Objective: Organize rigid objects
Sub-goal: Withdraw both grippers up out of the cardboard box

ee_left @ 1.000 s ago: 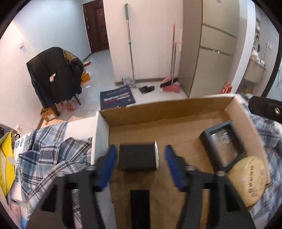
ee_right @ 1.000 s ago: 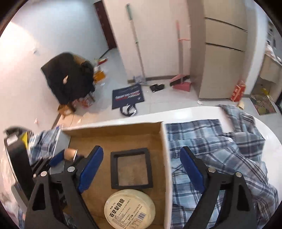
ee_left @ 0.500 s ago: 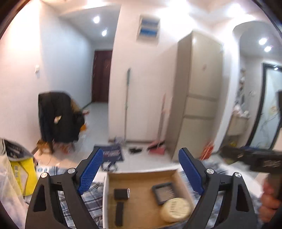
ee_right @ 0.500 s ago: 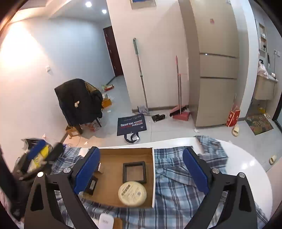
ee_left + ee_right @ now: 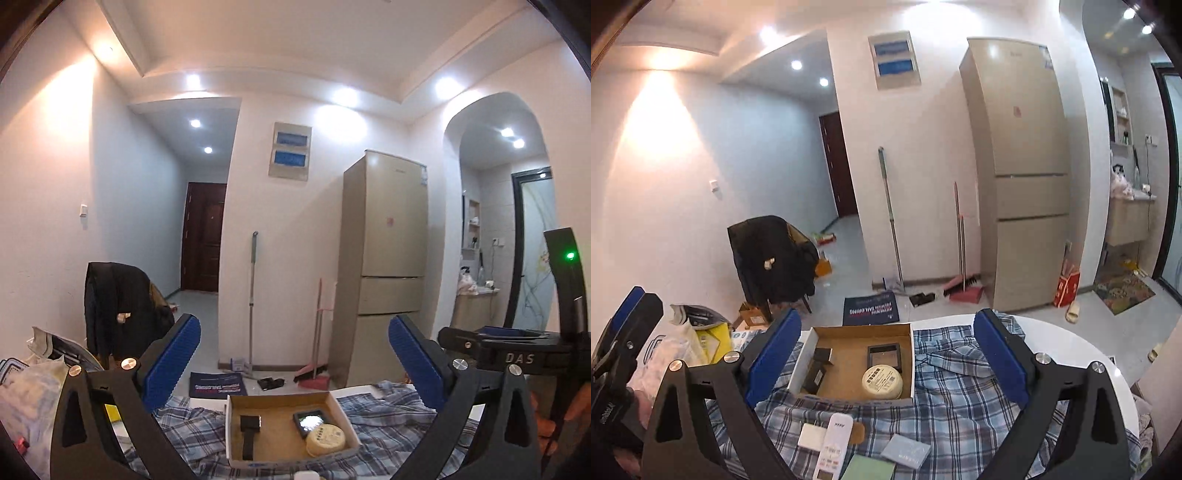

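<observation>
An open cardboard box lies on a plaid cloth. It holds a small black box, a flat black piece, a black square frame and a round cream tin. The left wrist view shows the same box and tin far below. My left gripper is raised well back from the box, its jaws opening with nothing between them. My right gripper hangs open above the box's near side, also empty. A white remote and several flat cards lie on the cloth in front.
The plaid cloth covers a round white table. Bags and packets pile up at the table's left. A chair with a black coat, a mop, a broom and a fridge stand beyond.
Both grippers have risen and drawn back from the box, and their jaws have widened. The left one has tilted up to level, leaving the small black box lying in the cardboard box.
</observation>
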A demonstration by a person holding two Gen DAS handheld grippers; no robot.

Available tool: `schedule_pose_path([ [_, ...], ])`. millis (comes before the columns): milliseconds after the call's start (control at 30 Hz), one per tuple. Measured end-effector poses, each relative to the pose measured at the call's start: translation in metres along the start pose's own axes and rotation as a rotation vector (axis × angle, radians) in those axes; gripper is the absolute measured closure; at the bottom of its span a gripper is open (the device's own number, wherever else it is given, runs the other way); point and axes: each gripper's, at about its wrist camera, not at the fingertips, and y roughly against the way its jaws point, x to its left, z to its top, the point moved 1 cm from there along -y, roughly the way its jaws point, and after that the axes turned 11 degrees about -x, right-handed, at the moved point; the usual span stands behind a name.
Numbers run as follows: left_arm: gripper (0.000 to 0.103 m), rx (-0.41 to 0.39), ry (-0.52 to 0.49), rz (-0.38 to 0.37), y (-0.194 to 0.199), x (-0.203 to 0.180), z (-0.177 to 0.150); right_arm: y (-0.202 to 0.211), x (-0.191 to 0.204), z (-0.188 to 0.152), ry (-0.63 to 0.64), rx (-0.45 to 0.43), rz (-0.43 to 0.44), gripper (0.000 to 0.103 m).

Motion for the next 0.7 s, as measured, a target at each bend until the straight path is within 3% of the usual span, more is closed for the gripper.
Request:
schedule_pose_path([
  [267,0.0,-0.006,-0.057,0.04,0.039,-0.018,-0.018,0.014,-0.002,-0.028,-0.008,0.023,0.011,0.009],
  [433,0.0,0.047,-0.075,0.047,0.031,-0.017,-0.041,0.0,-0.003,-0.058,0.026,0.124,0.001,0.009],
  [700,0.0,0.16,0.071,0.059,0.015,0.009,-0.088,-0.04,-0.016,-0.116,-0.039,0.316,0.021,0.009],
])
